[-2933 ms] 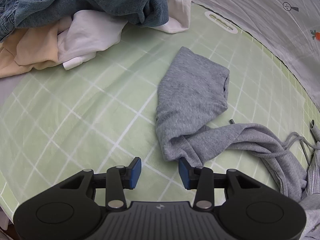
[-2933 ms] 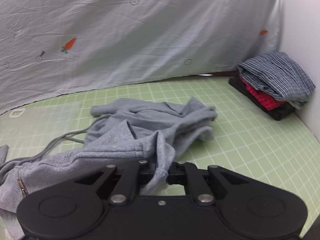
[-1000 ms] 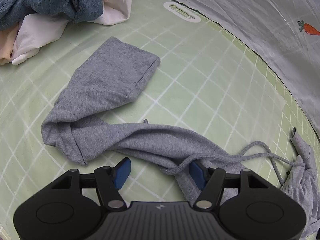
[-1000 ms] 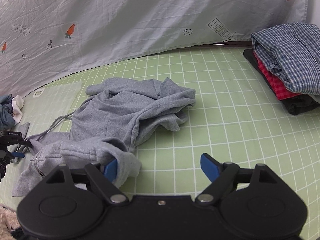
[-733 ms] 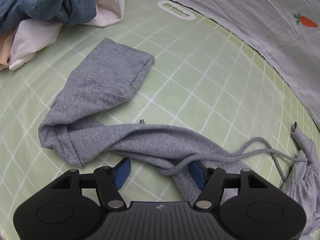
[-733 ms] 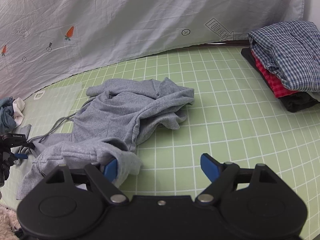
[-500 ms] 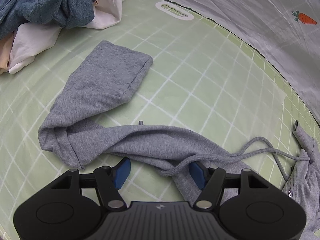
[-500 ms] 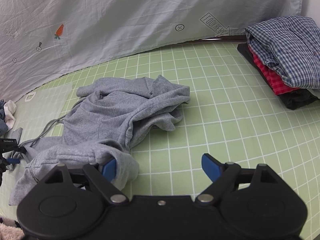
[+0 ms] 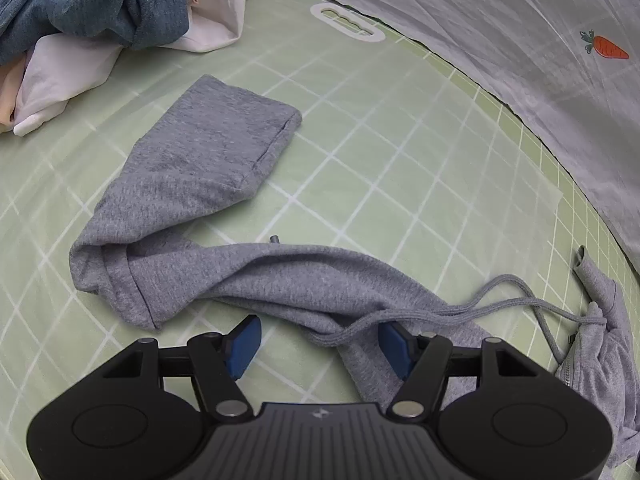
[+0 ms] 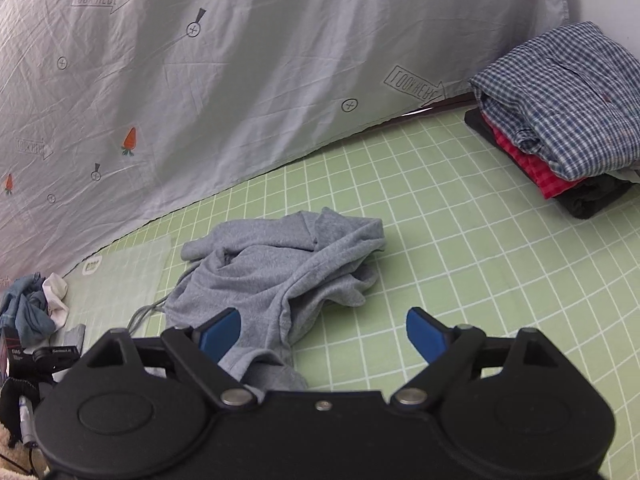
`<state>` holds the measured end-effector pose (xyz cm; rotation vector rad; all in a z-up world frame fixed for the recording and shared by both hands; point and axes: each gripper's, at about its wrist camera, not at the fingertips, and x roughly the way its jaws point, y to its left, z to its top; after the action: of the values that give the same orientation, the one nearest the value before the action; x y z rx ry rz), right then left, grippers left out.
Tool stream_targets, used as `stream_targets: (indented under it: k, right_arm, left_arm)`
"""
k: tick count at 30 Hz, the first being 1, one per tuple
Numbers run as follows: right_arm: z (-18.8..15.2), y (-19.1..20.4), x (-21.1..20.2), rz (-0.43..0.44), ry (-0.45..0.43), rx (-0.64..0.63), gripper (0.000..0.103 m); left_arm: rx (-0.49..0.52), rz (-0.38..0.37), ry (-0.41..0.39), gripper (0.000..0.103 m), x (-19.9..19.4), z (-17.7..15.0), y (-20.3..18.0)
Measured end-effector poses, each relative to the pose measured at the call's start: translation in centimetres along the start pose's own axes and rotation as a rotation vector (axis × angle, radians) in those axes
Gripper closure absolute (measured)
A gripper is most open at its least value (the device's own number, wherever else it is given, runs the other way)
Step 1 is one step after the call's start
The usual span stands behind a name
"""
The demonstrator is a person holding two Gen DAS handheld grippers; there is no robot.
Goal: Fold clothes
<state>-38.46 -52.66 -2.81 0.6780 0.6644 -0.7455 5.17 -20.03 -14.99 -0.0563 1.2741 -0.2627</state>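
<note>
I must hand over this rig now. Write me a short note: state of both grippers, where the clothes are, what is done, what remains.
Left gripper: open, hood cord and a fold of the grey hoodie between its pads, not pinched.
Right gripper: jaws opening, nothing clamped.
Hoodie: crumpled on the green grid mat, not folded.
Done: folded stack at the far right of the mat.
Left: fold the hoodie, then the unfolded pile at the far left.

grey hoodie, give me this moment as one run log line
stage: spreading out | grey hoodie: crumpled on green grid mat | left gripper: open over sleeve, drawstring | right gripper: jaws opening, nothing gripped | folded stack: far corner
</note>
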Motion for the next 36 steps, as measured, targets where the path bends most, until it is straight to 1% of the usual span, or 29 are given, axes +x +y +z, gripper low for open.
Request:
stream_targets:
  k: [3, 5, 6, 8, 10, 12, 13, 14, 15, 17, 18, 19, 20, 22, 23, 24, 26, 31, 33, 36]
  right_arm:
    - [0.8, -0.6, 2.3, -0.018, -0.024, 0.059, 0.013]
    - [1.5, -0.8, 4.4, -0.021, -0.038, 0.102, 0.014]
    - [1.8, -0.8, 5.5, -0.023, -0.046, 0.123, 0.017]
    - [2.4, -1.0, 7.8, -0.030, -0.060, 0.161, 0.018]
    - [3.2, -1.1, 10.3, -0.042, -0.066, 0.191, 0.018]
    - [4.1, -1.3, 13.1, -0.054, -0.055, 0.217, 0.018]
    - [4.5, -1.4, 14.3, -0.069, -0.040, 0.222, 0.018]
    - [4.8, -1.4, 15.5, -0.085, -0.023, 0.224, 0.018]
    - [5.1, -1.5, 16.7, -0.101, -0.006, 0.226, 0.018]
    - [5.5, -1.5, 18.1, -0.098, 0.003, 0.245, 0.020]
    - [5.7, -1.5, 18.7, -0.093, 0.005, 0.255, 0.024]
    - [5.8, -1.4, 19.1, -0.085, 0.009, 0.264, 0.035]
    - [5.8, -1.4, 19.1, -0.074, 0.002, 0.271, 0.042]
    - [5.9, -1.4, 18.7, -0.046, -0.023, 0.285, 0.069]
    - [5.9, -1.3, 18.5, -0.033, -0.035, 0.292, 0.076]
    - [5.9, -1.3, 18.3, -0.019, -0.047, 0.299, 0.085]
    - [5.9, -1.5, 16.8, -0.032, -0.104, 0.297, 0.087]
    - [5.8, -2.3, 11.2, -0.067, -0.248, 0.256, 0.093]
    - [5.2, -2.4, 8.5, -0.092, -0.305, 0.240, 0.094]
    - [3.9, -2.9, 4.5, -0.123, -0.381, 0.253, 0.095]
  left_arm:
    - [0.013, 0.011, -0.013, 0.038, 0.1, 0.0, -0.5]
    - [0.025, 0.023, -0.024, 0.039, 0.2, -0.1, -0.9]
    - [0.032, 0.028, -0.029, 0.039, 0.3, -0.1, -1.1]
    - [0.049, 0.041, -0.042, 0.041, 0.4, 0.0, -1.5]
    - [0.069, 0.054, -0.057, 0.049, 0.6, 0.1, -2.0]
    - [0.082, 0.061, -0.071, 0.064, 0.7, 0.3, -2.2]
    - [0.085, 0.065, -0.076, 0.070, 0.8, 0.4, -2.3]
    - [0.084, 0.064, -0.078, 0.080, 0.9, 0.6, -2.4]
    - [0.082, 0.062, -0.079, 0.086, 1.0, 0.8, -2.5]
    - [0.062, 0.041, -0.075, 0.091, 1.1, 1.1, -2.4]
    - [0.058, 0.037, -0.079, 0.092, 1.1, 1.2, -2.5]
    - [0.055, 0.033, -0.082, 0.092, 1.0, 1.2, -2.5]
    - [0.068, 0.037, -0.083, 0.093, 0.9, 1.3, -2.8]
    - [0.089, 0.039, -0.092, 0.093, 0.6, 1.5, -3.4]
    - [0.095, 0.036, -0.101, 0.093, 0.4, 1.6, -3.6]
    - [0.092, 0.035, -0.118, 0.094, 0.0, 1.8, -3.6]
    - [0.087, 0.032, -0.153, 0.094, -0.8, 2.2, -3.7]
    - [0.074, 0.067, -0.295, 0.094, -4.3, 2.9, -2.4]
    - [0.058, 0.086, -0.351, 0.094, -5.9, 3.0, -1.5]
    - [0.021, 0.124, -0.428, 0.094, -8.6, 3.4, 0.2]
